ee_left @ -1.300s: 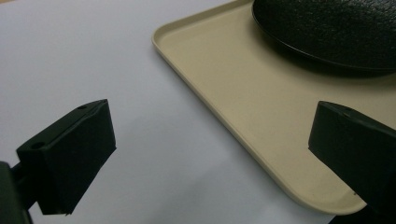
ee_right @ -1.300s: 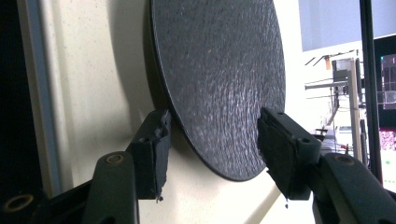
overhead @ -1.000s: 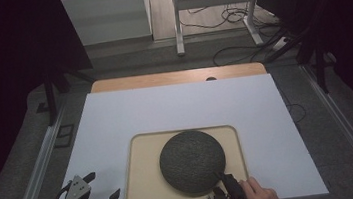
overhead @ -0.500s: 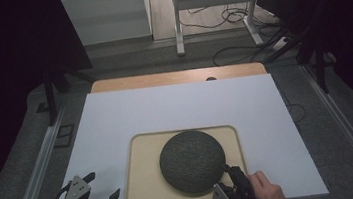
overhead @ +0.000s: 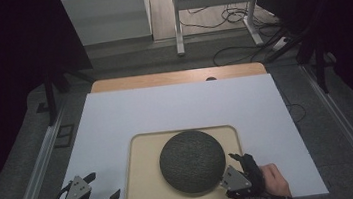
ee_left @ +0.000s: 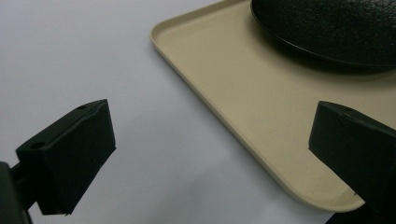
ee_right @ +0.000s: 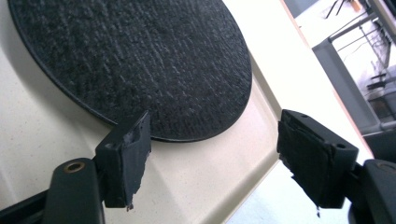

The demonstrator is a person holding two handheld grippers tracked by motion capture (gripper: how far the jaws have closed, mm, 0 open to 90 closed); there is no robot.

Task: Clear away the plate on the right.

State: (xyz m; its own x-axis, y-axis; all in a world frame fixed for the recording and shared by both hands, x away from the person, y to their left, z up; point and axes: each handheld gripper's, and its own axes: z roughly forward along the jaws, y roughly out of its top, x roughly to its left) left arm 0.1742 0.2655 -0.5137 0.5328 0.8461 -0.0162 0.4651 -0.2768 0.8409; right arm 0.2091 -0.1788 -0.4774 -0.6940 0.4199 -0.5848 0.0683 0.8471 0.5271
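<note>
A dark, rough-textured round plate (overhead: 192, 161) lies on a beige tray (overhead: 144, 183) at the near middle of the white table top. My right gripper (overhead: 241, 158) is at the tray's near right corner, held by a hand. In the right gripper view this gripper (ee_right: 217, 121) is open, its jaws straddling the tray's rim (ee_right: 261, 163) just short of the plate's edge (ee_right: 140, 60). My left gripper (overhead: 103, 185) is open at the tray's near left corner. In the left gripper view, the left gripper (ee_left: 212, 116) spans the tray's edge (ee_left: 196, 88), and the plate (ee_left: 327, 28) lies beyond.
A white sheet (overhead: 165, 111) covers most of the table, with a wooden strip (overhead: 177, 77) at its far edge. Metal rails (overhead: 36, 171) run along both sides. Cables (overhead: 239, 47) and a frame's legs stand on the floor beyond the table.
My right gripper has moved right and slightly forward along the tray's near right corner. The left gripper, tray and plate have stayed put.
</note>
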